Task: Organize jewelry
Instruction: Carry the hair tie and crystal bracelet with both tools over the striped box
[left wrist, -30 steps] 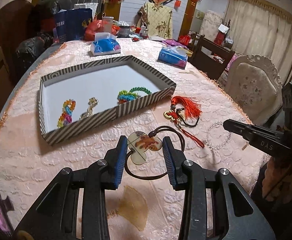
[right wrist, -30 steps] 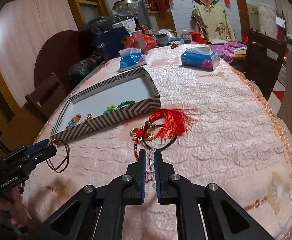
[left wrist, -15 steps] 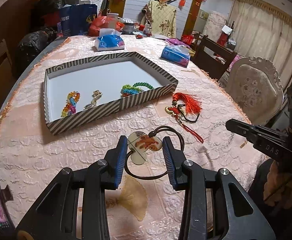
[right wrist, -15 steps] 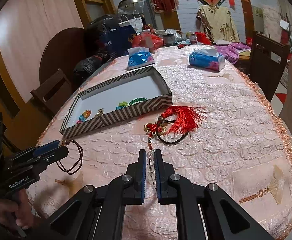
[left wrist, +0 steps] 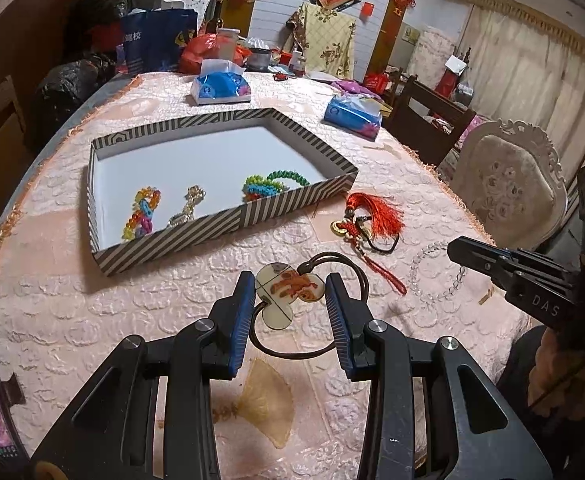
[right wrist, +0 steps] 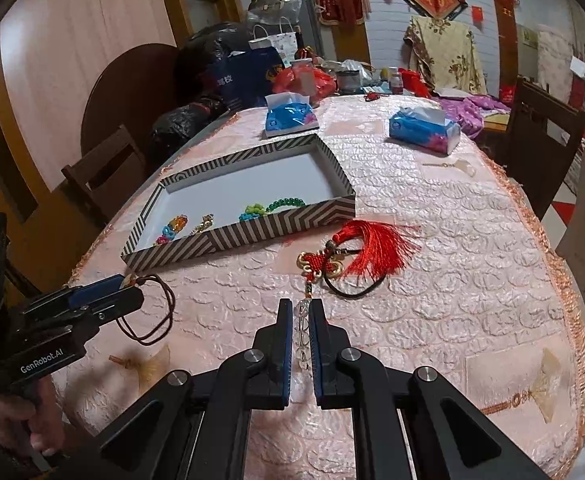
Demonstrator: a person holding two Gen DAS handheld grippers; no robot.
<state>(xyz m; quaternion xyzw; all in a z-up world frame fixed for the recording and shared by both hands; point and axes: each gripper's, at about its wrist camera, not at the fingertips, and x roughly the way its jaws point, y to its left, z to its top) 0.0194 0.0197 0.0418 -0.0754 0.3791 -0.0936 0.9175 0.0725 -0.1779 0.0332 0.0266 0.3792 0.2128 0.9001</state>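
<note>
Both grippers are up off the pink embossed tablecloth on the table, each carrying one piece, which looks to me like the carry toward the striped cardboard tray where the sorted jewelry goes.

The left gripper has its blue-padded jaws set wide, yet the flat pale pendant with the orange figure sits bridged between them, touching both pads at its edges. Its dark brown cord loops loose around and below. Holding the disc by its rim keeps the painted face clear and lets the cord dangle instead of bunching.

The right gripper has its jaws nearly together, clenched on a clear crystal bead bracelet. In the left view the rest of that bracelet hangs as an open ring from the tip, so a few beads pinched are enough to carry the whole strand.

Inside the tray already lie a multicoloured bead bracelet, a small gold chain piece and a green and blue bead bracelet, all gathered along the near wall.

The red tassel charm with gold knot rests on the cloth just beside the tray's near corner, not yet picked up.
</note>
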